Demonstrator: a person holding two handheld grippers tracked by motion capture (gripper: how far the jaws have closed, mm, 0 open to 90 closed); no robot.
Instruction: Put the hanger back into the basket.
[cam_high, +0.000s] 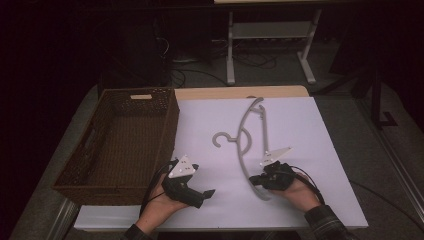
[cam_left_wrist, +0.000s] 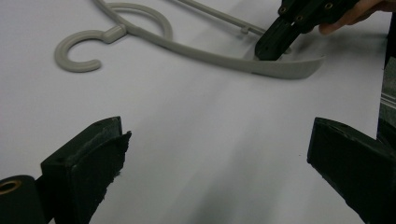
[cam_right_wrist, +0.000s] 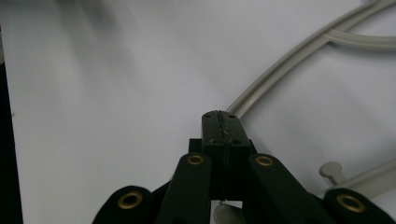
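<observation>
A grey plastic clothes hanger (cam_high: 243, 145) lies flat on the white sheet (cam_high: 300, 150), its hook pointing left toward the basket. My right gripper (cam_high: 253, 180) is shut, and its tip rests on the near end of the hanger (cam_left_wrist: 210, 56). In the right gripper view the two jaws of the right gripper (cam_right_wrist: 219, 116) meet with no gap, and the hanger's arm (cam_right_wrist: 280, 70) runs out from under them. My left gripper (cam_high: 205, 196) lies low on the sheet to the left of the hanger. The left gripper (cam_left_wrist: 219, 154) is wide open with nothing between its jaws.
A brown wicker basket (cam_high: 169, 125) with nothing in it stands along the left side of the table. The white sheet covers the rest of the tabletop. Beyond the far edge are a dark floor, cables and a metal frame (cam_high: 270, 35).
</observation>
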